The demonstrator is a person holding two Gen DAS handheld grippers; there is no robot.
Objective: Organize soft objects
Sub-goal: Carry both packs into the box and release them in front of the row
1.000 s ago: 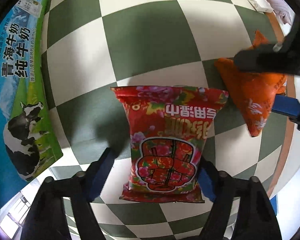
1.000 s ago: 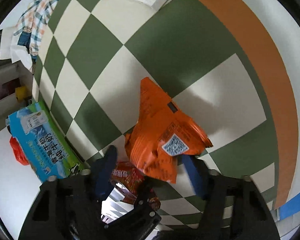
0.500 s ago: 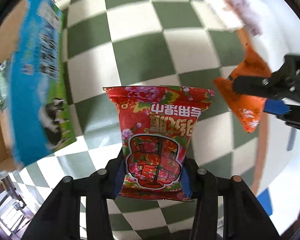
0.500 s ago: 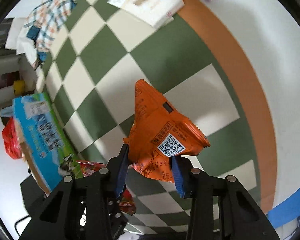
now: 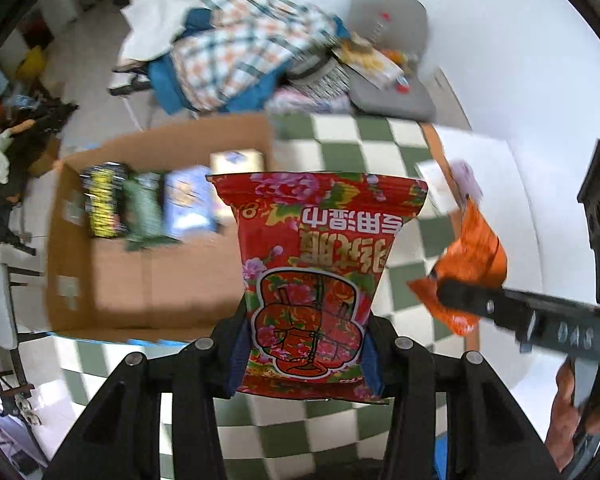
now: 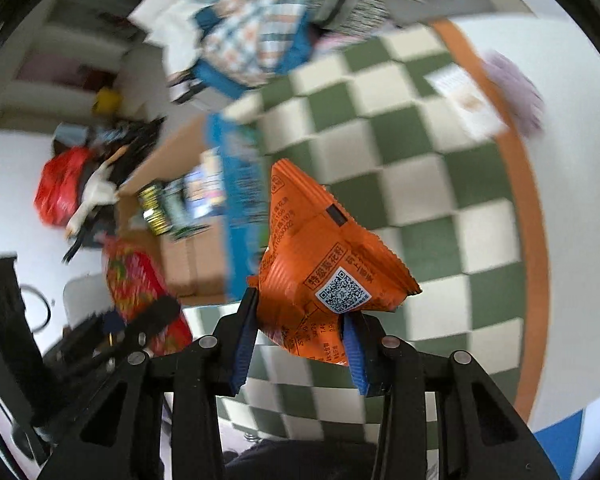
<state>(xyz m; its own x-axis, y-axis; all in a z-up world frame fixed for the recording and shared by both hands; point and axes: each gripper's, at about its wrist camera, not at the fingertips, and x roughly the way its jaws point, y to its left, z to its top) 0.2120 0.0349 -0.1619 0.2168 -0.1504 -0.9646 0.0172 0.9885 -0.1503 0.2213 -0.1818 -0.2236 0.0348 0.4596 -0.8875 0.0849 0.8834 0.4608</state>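
My left gripper (image 5: 306, 356) is shut on the lower end of a red flowered snack bag (image 5: 316, 264), which hangs in the air above the checkered cloth. My right gripper (image 6: 300, 344) is shut on an orange snack bag (image 6: 320, 264) with a QR code, also lifted off the surface. In the left wrist view the orange bag (image 5: 472, 256) and the right gripper (image 5: 452, 292) show at the right. The red bag (image 6: 136, 284) and the left gripper (image 6: 156, 312) appear at the lower left of the right wrist view.
An open cardboard box (image 5: 148, 280) lies left of the green and white checkered cloth (image 5: 364, 140), with several packets (image 5: 148, 204) along its far side. Plaid clothing (image 5: 236, 48) and a grey case (image 5: 388, 60) are heaped beyond. A white booklet (image 6: 464, 100) lies at the cloth's orange edge.
Both grippers closed on their bags and rose well above the cloth. The views tilted up, so the cardboard box and the clutter beyond came into sight.
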